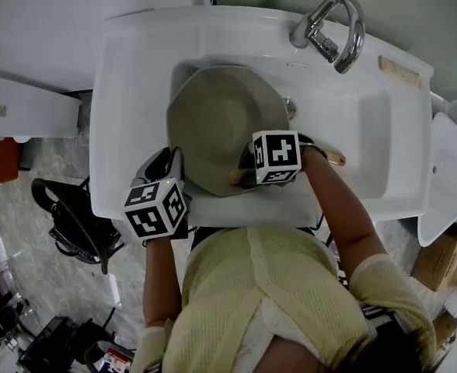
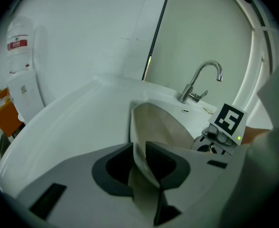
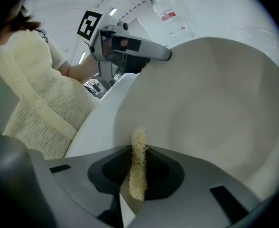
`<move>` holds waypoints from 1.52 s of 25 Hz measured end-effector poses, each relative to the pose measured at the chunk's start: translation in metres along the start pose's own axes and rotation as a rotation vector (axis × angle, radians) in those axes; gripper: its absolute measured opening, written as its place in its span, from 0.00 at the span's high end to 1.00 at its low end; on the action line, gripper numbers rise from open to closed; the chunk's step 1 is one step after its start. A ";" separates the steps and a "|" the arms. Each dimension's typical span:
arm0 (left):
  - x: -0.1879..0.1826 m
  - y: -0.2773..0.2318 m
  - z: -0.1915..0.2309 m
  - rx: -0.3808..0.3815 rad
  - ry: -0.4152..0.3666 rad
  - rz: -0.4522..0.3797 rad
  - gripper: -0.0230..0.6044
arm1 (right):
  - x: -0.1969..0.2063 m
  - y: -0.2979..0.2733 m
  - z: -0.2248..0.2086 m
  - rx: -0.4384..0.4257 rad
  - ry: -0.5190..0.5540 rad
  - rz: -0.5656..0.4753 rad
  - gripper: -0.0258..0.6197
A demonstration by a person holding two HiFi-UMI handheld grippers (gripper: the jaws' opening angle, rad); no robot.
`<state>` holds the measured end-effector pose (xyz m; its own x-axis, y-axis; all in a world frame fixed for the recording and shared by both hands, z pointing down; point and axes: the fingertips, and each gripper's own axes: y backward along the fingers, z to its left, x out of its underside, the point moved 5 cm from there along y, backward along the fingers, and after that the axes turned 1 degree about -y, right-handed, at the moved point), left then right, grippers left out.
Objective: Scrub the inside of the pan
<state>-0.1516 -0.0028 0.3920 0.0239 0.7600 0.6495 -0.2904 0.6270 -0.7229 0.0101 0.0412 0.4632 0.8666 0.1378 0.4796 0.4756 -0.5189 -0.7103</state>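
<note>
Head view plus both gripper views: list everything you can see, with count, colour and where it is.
Pan: one, beige, tilted in the sink basin.
Scrub pad: one, pale tan, fibrous, at the pan's near edge.
Sink: one, white, against the wall.
Faucet: one, chrome, on the sink's back rim.
Dark item: one, black, on the floor left of the sink; cannot tell what it is.
Cardboard box: one, brown, lower right.
Cardigan: one, pale yellow, on the person.
Left gripper: one, grey, shut on the pan's rim.
Right gripper: one, grey, shut on the scrub pad.
</note>
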 end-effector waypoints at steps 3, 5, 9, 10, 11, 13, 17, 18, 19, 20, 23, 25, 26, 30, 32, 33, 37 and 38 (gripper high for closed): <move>0.000 -0.001 0.000 0.003 0.001 0.000 0.76 | 0.006 0.002 0.000 0.001 -0.004 0.019 0.84; 0.000 -0.001 0.000 0.006 0.001 -0.002 0.76 | 0.008 0.002 0.000 0.008 -0.008 0.026 0.84; 0.000 -0.001 0.001 0.010 -0.002 0.001 0.75 | 0.014 0.003 -0.002 0.045 -0.002 0.074 0.84; 0.000 -0.001 0.001 0.010 -0.005 0.003 0.76 | 0.016 0.004 -0.002 0.055 -0.001 0.086 0.84; 0.000 -0.001 0.001 0.009 -0.009 0.004 0.76 | 0.018 0.004 -0.003 0.065 0.000 0.097 0.84; 0.000 -0.001 0.000 0.005 -0.021 0.006 0.76 | 0.021 0.005 -0.005 0.093 0.006 0.126 0.84; 0.000 -0.001 -0.001 0.004 -0.030 0.005 0.76 | 0.029 0.009 -0.010 0.155 0.036 0.197 0.84; 0.000 -0.001 0.000 0.005 -0.028 0.005 0.76 | 0.030 0.010 -0.011 0.167 0.037 0.206 0.84; 0.000 0.000 0.000 0.007 -0.026 0.004 0.76 | 0.031 0.010 -0.013 0.177 0.035 0.213 0.84; 0.000 0.000 0.000 0.008 -0.026 0.003 0.76 | 0.032 0.011 -0.014 0.188 0.032 0.219 0.84; 0.000 0.000 0.000 0.010 -0.036 0.002 0.76 | 0.035 0.014 -0.019 0.226 0.026 0.248 0.84; 0.000 0.000 0.000 0.009 -0.043 0.003 0.76 | 0.038 0.017 -0.023 0.255 0.020 0.275 0.84; 0.000 0.000 0.000 0.009 -0.043 0.003 0.75 | 0.039 0.019 -0.026 0.271 0.017 0.288 0.84; 0.000 0.001 0.000 0.008 -0.039 0.003 0.76 | 0.047 0.025 -0.034 0.332 0.004 0.337 0.84; 0.000 0.000 0.000 0.008 -0.037 0.002 0.76 | 0.050 0.027 -0.037 0.347 -0.004 0.354 0.84; 0.000 0.000 0.000 0.009 -0.036 0.002 0.76 | 0.050 0.027 -0.038 0.352 -0.006 0.360 0.84; -0.001 0.000 -0.001 0.009 -0.034 -0.001 0.76 | 0.053 0.029 -0.044 0.389 0.000 0.389 0.84; -0.001 0.000 -0.001 0.009 -0.034 -0.001 0.76 | 0.053 0.030 -0.045 0.404 0.004 0.399 0.84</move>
<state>-0.1504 -0.0033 0.3916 -0.0087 0.7530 0.6579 -0.2993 0.6258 -0.7203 0.0637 -0.0054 0.4909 0.9909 -0.0063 0.1345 0.1316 -0.1663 -0.9773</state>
